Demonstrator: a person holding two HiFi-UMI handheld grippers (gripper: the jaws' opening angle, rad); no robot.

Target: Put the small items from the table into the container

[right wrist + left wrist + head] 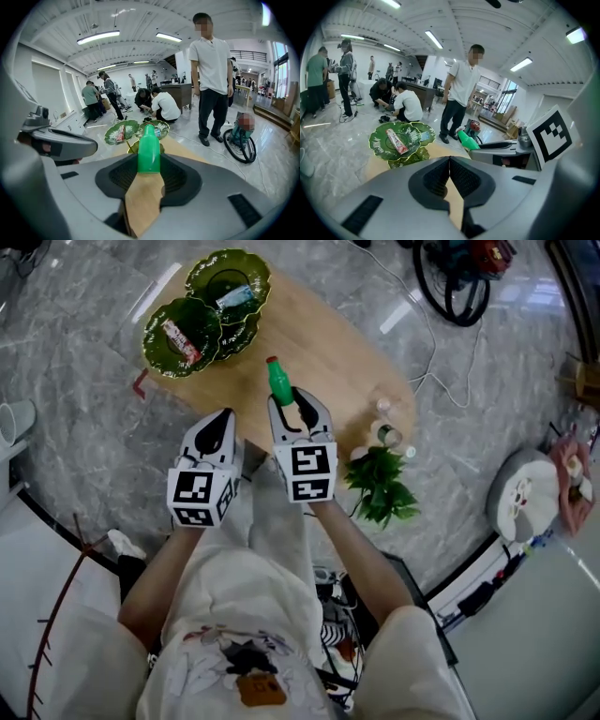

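Clearly, the right tool [298, 409] is clenched on a green plastic bottle with a red cap [279, 382]. Its pads grip the bottle's lower body on both sides, and the capped neck sticks out past the tips, pointing toward the far edge of the pale wooden oval worktop [319, 343]. The bottle is over the middle of the worktop's near edge, well apart from the dishes.

The left tool [221, 423] hangs just beside the right one, over the same near edge. Its jaws are pressed together with nothing between them; only bare wood shows below the pads.

At the far left end of the worktop stands a cluster of glossy green leaf-shaped dishes. The left dish [202, 320] holds a red-and-white sachet [179, 339] lying flat in its bowl. The farther dish [211, 276] holds a small blue-green packet [234, 297]. Part of a third green dish shows beneath these two.

Near the right end of the worktop stand a few small clear bottles [384, 435]. A leafy green plant [380, 486] sits just beyond that near right edge. A person in a white shirt and dark trousers [211, 79] stands on the grey marble floor [84, 427] beyond the worktop.
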